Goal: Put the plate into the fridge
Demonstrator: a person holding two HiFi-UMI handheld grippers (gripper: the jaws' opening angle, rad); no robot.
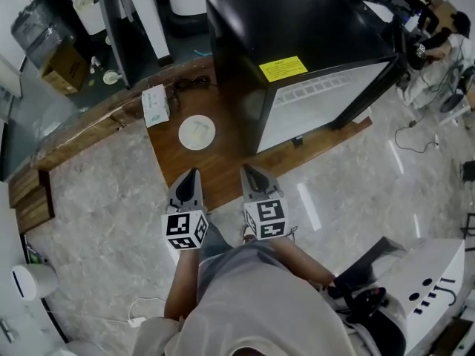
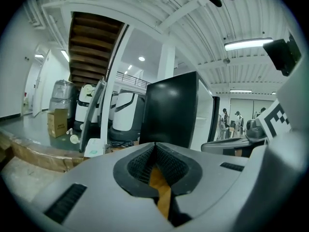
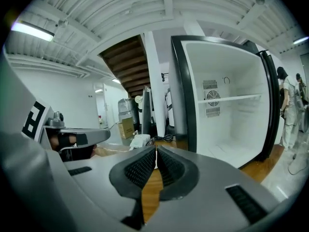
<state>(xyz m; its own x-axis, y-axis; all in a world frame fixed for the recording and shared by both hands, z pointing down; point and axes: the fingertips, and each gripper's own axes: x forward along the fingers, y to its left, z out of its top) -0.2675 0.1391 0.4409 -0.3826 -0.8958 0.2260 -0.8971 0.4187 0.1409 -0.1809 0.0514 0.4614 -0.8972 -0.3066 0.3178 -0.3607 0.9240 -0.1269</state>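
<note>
Plate: flat on the wood platform, just left of the fridge, beyond both grippers.
Fridge: door open, white inside showing.
Left gripper: fingers together, nothing between them, near side of the plate.
Right gripper: fingers together, nothing between them, beside the left one.

Lab-like test hall, white machines beside staircase, ribbed ceiling, strip light

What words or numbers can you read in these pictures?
Nothing reads clearly.
Yellow rectangular label on the black fridge: print too small.
White cardboard box: green print blurred.
Black-and-white marker cubes: square patterns, no words.
</note>
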